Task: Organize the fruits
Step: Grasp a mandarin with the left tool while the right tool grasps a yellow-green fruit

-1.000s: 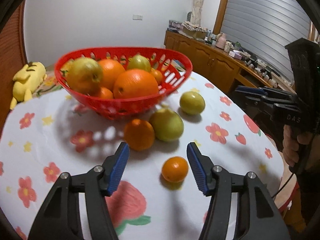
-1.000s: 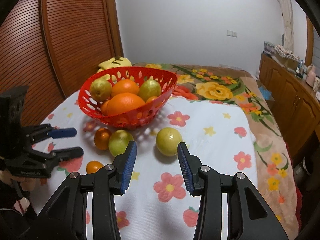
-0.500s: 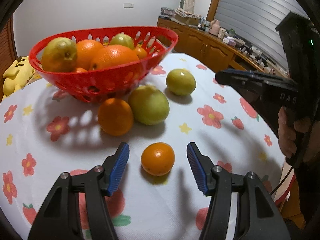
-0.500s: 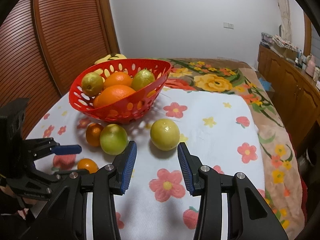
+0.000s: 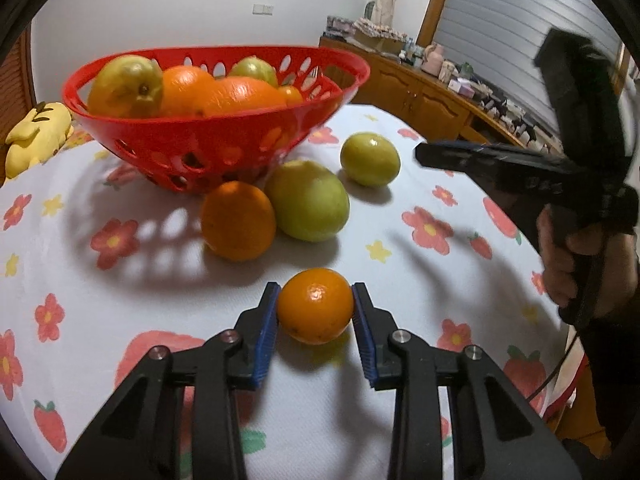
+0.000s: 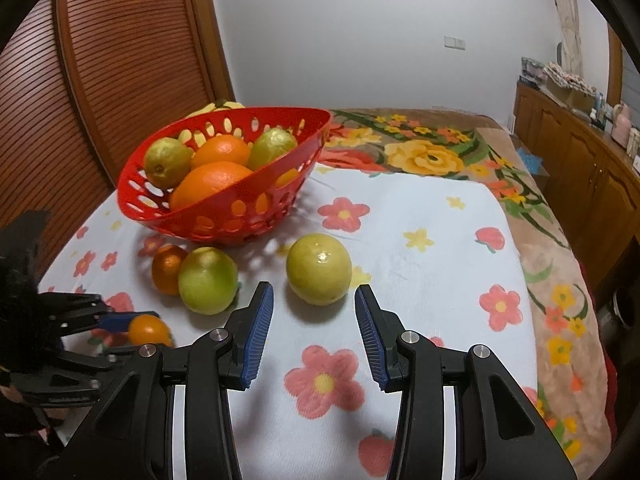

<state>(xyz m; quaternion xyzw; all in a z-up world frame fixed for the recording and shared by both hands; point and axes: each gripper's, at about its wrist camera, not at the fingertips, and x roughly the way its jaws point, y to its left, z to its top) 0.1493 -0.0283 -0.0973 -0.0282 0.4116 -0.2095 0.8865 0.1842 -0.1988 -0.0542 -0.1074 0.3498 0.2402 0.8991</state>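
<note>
Left hand-held gripper clasping small orange, lettering on right hand-held gripper perhaps unreadable

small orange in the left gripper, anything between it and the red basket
Yes. The left gripper is shut on the small orange, and a larger orange and a green-yellow citrus fruit lie on the tablecloth directly between it and the red basket. Lifting over them to the open rim looks unobstructed.

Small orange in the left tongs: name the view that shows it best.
Left wrist view: the small orange sits centred, unblocked between both blue pads. The right wrist view shows it only small at the left edge, partly hidden by tongs.
</note>
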